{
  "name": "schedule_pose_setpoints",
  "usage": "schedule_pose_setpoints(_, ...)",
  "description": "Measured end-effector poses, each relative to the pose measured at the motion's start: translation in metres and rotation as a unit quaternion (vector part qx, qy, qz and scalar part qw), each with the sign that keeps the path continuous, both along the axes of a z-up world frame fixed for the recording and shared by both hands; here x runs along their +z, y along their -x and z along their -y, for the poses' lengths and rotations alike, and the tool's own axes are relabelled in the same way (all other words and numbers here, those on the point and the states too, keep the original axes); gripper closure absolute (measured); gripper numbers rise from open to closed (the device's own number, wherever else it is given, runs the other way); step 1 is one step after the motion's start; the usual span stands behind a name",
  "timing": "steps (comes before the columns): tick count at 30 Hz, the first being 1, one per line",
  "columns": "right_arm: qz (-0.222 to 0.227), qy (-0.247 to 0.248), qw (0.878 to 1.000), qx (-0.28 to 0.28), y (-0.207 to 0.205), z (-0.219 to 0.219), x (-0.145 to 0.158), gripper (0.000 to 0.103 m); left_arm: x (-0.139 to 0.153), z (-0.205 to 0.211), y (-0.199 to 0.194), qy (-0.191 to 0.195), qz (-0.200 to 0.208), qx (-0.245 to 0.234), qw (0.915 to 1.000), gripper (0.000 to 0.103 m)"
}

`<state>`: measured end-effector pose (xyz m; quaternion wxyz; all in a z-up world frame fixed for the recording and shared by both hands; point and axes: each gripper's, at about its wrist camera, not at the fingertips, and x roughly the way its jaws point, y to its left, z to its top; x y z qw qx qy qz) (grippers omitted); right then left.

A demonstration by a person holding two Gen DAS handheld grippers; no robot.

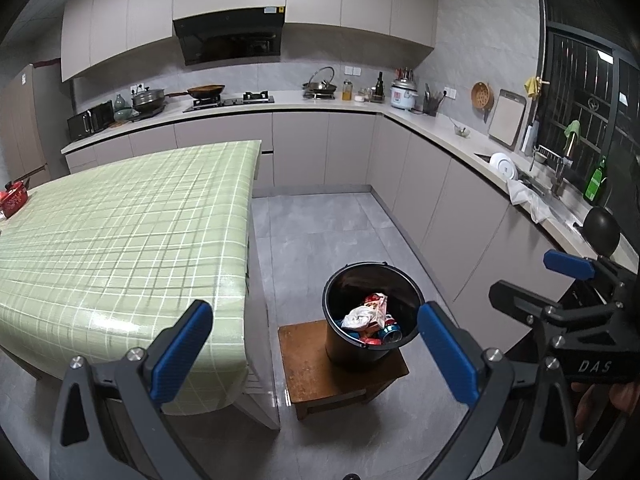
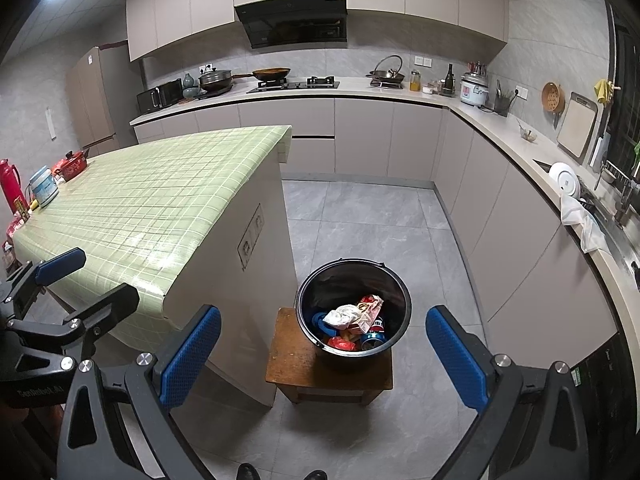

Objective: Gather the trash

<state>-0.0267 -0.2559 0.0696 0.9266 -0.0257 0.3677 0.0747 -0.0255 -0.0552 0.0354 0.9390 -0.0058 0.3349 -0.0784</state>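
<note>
Both sets of jaws stand spread wide with nothing between their blue pads: the left gripper (image 1: 316,356) frames bare floor and the corner of the table, and the right gripper (image 2: 323,360) frames the stool and bin. Just beyond the fingers, ahead and below both tools, a black bin (image 2: 354,316) stands upright on a small wooden stool (image 2: 296,364), which sits on the grey floor just beside the end of the table. Inside the bin lies the collected trash (image 2: 352,322): a crumpled white wad, a red and white wrapper and what look like crushed cans, all well under the rim. From the left gripper the bin sits forward and a little toward its right finger; from the right gripper it sits almost dead centre between the fingers, so the right hand seems the better lined up with it. The green checked tablecloth (image 1: 120,232) stretches away to the left, its near part bare of litter; a red pot (image 2: 71,165) and some containers stand at its far left edge. By my reading, the gathering looks largely finished.
</note>
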Motion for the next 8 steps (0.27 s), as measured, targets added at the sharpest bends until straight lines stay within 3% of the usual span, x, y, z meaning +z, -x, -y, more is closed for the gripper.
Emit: schedule_pose_setpoints(8,0.004,0.005,1.000,0.001,-0.0023,0.0036,0.0005,0.000,0.0004,-0.0025,-0.0021,0.010,0.007,0.009,0.9999,0.000)
